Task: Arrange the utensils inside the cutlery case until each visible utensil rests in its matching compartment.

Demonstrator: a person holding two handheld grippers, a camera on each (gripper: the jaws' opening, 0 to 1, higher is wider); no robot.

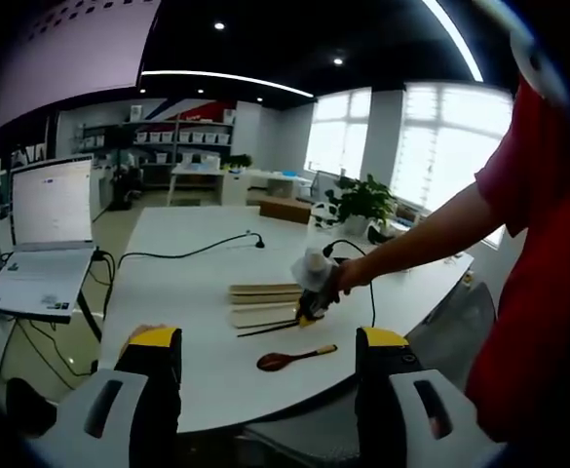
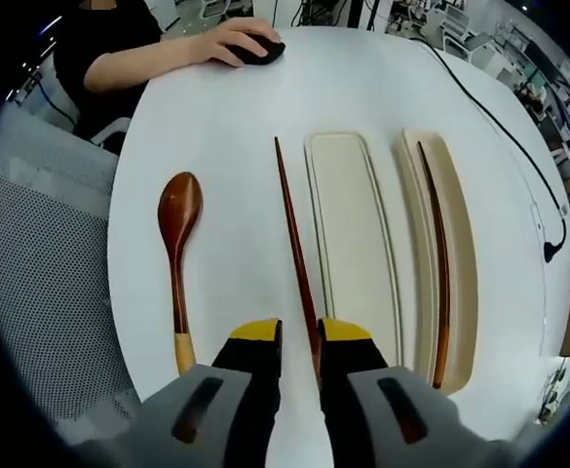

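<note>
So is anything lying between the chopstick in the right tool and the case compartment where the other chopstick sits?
Only the near tray of the case lies between. The right tool grips one chopstick on the table beside it; the other chopstick rests in the far tray. The spoon lies on the opposite side, out of the path.

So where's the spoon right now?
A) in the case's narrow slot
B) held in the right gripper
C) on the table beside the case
C: the spoon lies on the bare table, left of the case, while the right gripper closes on a chopstick.
</note>
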